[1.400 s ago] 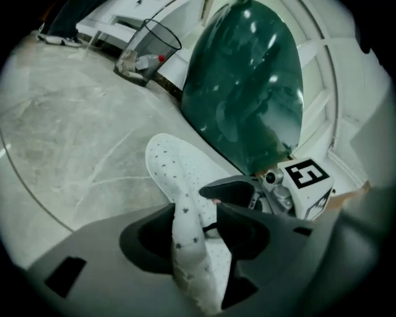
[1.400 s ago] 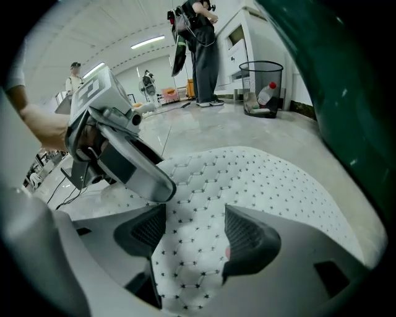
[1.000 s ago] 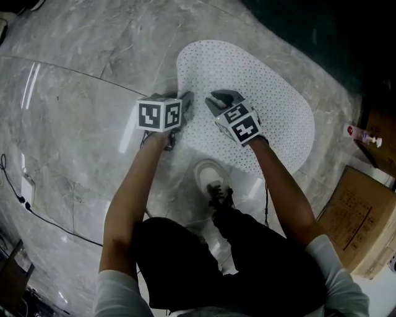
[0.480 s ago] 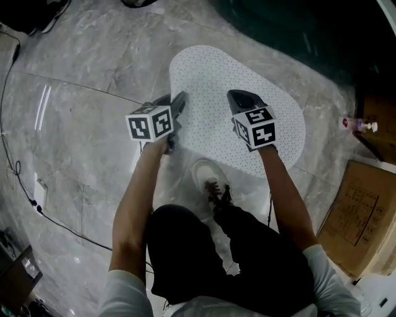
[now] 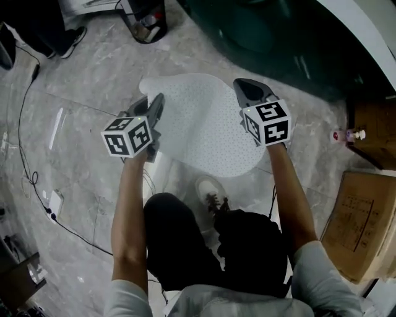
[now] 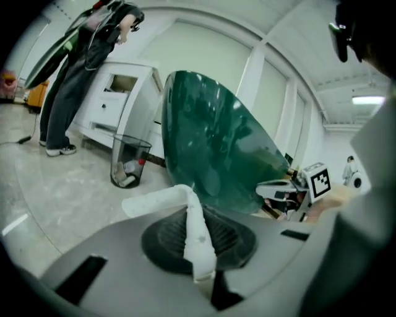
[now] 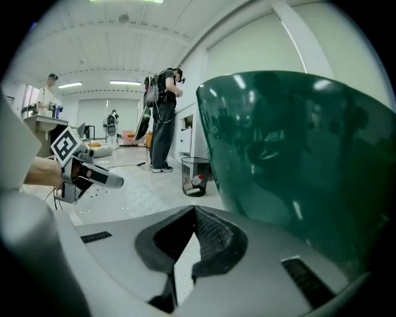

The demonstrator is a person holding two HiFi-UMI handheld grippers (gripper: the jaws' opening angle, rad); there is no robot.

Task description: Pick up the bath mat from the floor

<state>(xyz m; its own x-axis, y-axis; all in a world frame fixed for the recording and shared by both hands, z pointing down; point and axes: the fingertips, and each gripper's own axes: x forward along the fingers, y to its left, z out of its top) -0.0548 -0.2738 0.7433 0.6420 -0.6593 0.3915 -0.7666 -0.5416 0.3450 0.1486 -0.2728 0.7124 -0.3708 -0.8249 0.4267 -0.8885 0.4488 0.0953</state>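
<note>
The white perforated bath mat (image 5: 204, 124) hangs off the floor, stretched between my two grippers. My left gripper (image 5: 154, 110) is shut on the mat's left edge. In the left gripper view that edge shows as a folded white strip (image 6: 197, 238) pinched between the left gripper's (image 6: 199, 260) jaws. My right gripper (image 5: 246, 90) is shut on the mat's right edge; a thin white sliver of mat (image 7: 185, 263) sits in the right gripper's (image 7: 184, 247) closed jaws. Each gripper sees the other across the mat: the right gripper (image 6: 289, 189), the left gripper (image 7: 83, 170).
A large dark green tub (image 5: 278, 37) stands just beyond the mat. A wire bin (image 5: 145, 18) is at the back left, a cardboard box (image 5: 362, 217) and a small bottle (image 5: 346, 135) at the right. A cable (image 5: 28, 155) runs over the marble floor. A person (image 7: 162, 117) stands further back.
The mat lay flat on the floor and is now lifted. Both grippers have risen and moved apart with its edges. The right jaws closed on the mat edge.
</note>
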